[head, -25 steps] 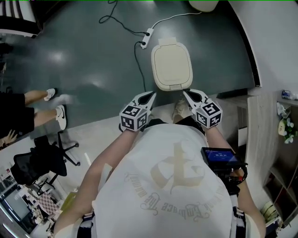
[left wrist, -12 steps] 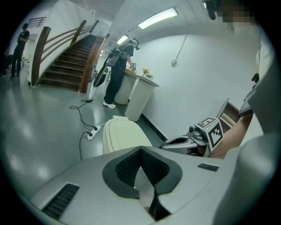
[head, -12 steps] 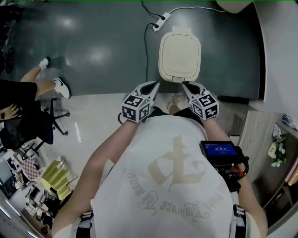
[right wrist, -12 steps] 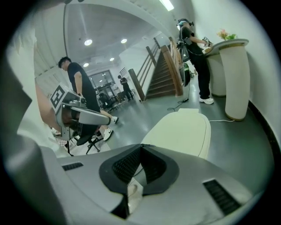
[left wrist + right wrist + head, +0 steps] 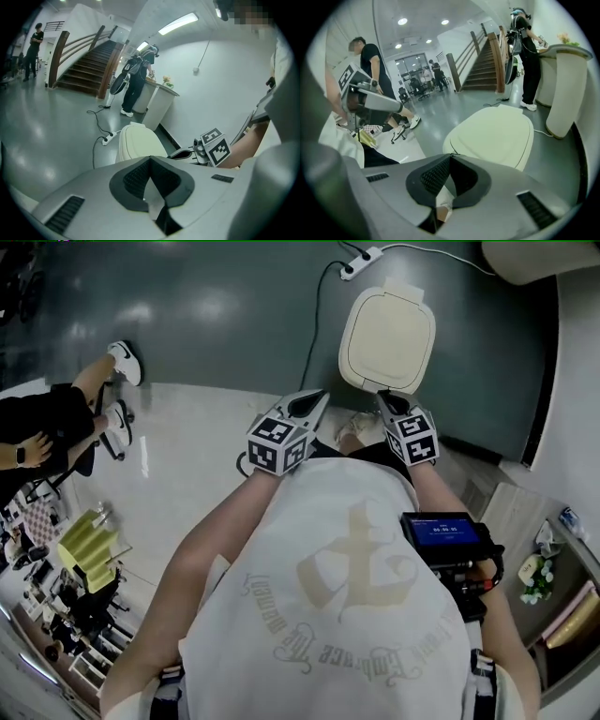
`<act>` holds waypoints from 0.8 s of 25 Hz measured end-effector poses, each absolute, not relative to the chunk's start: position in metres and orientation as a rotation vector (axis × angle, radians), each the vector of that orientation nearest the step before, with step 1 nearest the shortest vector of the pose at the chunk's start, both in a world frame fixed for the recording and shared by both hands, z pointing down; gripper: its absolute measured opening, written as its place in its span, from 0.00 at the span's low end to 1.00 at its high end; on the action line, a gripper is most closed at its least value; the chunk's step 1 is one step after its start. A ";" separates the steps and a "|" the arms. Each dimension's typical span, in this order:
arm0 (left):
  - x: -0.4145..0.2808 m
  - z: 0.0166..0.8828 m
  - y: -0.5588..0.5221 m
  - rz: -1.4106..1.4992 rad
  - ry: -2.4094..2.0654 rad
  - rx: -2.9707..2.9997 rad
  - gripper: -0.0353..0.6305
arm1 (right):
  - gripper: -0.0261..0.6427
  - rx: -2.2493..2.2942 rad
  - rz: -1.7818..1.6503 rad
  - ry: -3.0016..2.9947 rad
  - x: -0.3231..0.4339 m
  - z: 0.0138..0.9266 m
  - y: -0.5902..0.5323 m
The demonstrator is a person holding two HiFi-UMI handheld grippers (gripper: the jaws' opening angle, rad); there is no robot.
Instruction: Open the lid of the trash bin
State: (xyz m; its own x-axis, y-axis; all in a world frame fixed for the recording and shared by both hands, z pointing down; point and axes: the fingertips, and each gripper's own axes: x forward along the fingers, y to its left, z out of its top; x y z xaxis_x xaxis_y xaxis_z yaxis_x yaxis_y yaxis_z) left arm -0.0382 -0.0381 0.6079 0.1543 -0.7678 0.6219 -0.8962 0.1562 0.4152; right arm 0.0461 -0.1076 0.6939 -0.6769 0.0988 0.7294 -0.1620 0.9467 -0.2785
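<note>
The trash bin (image 5: 387,338) stands on the dark floor with its cream lid flat down. In the head view my left gripper (image 5: 320,397) is held a short way left of the bin's near edge, jaws together and holding nothing. My right gripper (image 5: 382,396) hovers at the lid's near rim, also shut and holding nothing; whether it touches the rim I cannot tell. The left gripper view shows the bin (image 5: 138,143) beyond my left gripper (image 5: 150,158), with the right gripper (image 5: 197,152) beside it. In the right gripper view the lid (image 5: 497,136) lies just past my right gripper (image 5: 451,157).
A power strip (image 5: 361,261) with a cable lies on the floor behind the bin. A white curved counter (image 5: 562,89) stands to the bin's right, with a person (image 5: 136,79) at it. Another person (image 5: 47,423) sits at the left by an office chair. A staircase (image 5: 89,65) rises further back.
The view has swung left and come closer, so the bin now sits further right and nearer the gripper tips. Both grippers stay shut, and the lid stays down.
</note>
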 end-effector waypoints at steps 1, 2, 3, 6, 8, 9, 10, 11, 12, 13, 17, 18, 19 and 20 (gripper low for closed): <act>-0.039 0.609 -0.035 0.201 -1.635 1.618 0.07 | 0.05 0.042 0.388 -2.260 0.046 0.698 -0.108; -0.041 0.611 -0.033 0.199 -1.638 1.610 0.07 | 0.05 0.042 0.364 -2.239 0.046 0.703 -0.110; -0.042 0.612 -0.031 0.197 -1.640 1.603 0.07 | 0.05 0.041 0.340 -2.218 0.046 0.708 -0.111; -0.045 0.615 -0.026 0.191 -1.646 1.591 0.07 | 0.05 0.028 0.262 -2.165 0.045 0.720 -0.113; -0.046 0.617 -0.023 0.189 -1.648 1.585 0.07 | 0.05 0.011 0.201 -2.133 0.045 0.726 -0.112; -0.046 0.617 -0.022 0.189 -1.648 1.582 0.07 | 0.05 -0.001 0.165 -2.118 0.044 0.729 -0.111; -0.047 0.618 -0.020 0.189 -1.648 1.581 0.07 | 0.05 -0.013 0.126 -2.104 0.044 0.731 -0.111; -0.047 0.618 -0.020 0.189 -1.647 1.580 0.07 | 0.05 -0.023 0.086 -2.092 0.044 0.733 -0.111; -0.047 0.618 -0.020 0.190 -1.647 1.580 0.07 | 0.05 -0.029 0.051 -2.083 0.044 0.734 -0.112; -0.047 0.618 -0.020 0.190 -1.646 1.581 0.07 | 0.05 -0.032 0.023 -2.077 0.043 0.735 -0.113; -0.046 0.618 -0.020 0.190 -1.638 1.584 0.07 | 0.05 -0.040 -0.052 -2.054 0.042 0.736 -0.112; -0.046 0.619 -0.019 0.191 -1.637 1.584 0.07 | 0.05 -0.041 -0.064 -2.047 0.042 0.737 -0.112; -0.046 0.619 -0.019 0.192 -1.636 1.585 0.07 | 0.05 -0.041 -0.074 -2.041 0.043 0.738 -0.111; -0.046 0.619 -0.020 0.192 -1.636 1.586 0.07 | 0.05 -0.042 -0.086 -2.035 0.043 0.738 -0.111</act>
State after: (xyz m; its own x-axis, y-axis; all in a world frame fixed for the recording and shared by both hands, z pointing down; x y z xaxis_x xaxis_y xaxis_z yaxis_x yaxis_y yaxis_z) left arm -0.0458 -0.0197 0.6189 0.1405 -0.7586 0.6363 -0.8853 0.1915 0.4237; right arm 0.0428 -0.1111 0.7381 -0.4492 -0.0077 0.8934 0.0674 0.9968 0.0424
